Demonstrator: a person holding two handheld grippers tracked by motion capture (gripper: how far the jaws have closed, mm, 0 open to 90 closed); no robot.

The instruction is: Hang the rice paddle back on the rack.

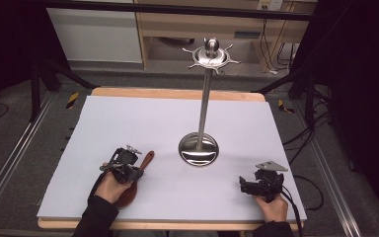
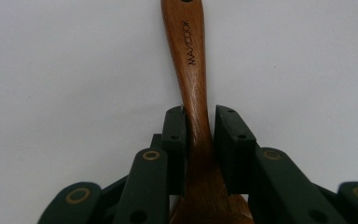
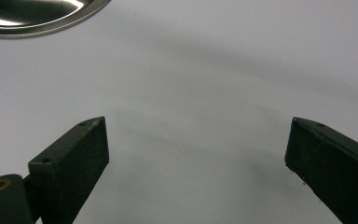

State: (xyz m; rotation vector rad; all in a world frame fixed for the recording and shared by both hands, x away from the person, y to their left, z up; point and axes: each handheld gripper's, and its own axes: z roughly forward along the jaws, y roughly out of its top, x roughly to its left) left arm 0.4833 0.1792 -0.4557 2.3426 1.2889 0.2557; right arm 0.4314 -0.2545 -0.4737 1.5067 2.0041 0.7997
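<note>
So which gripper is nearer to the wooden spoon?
Left. The left gripper has its jaws closed on the wooden spoon handle; the right gripper rests apart, at the other side of the table, jaws open.

The high view is looking forward and down over the whole white surface point(image 1: 128, 118) from above its near edge. The left gripper view is peering close along a wooden spoon point(image 2: 191, 84) towards twelve o'clock. The right gripper view is skimming the surface, sharing the stand's steel base point(image 3: 32, 14) at eleven o'clock with the high view.
</note>
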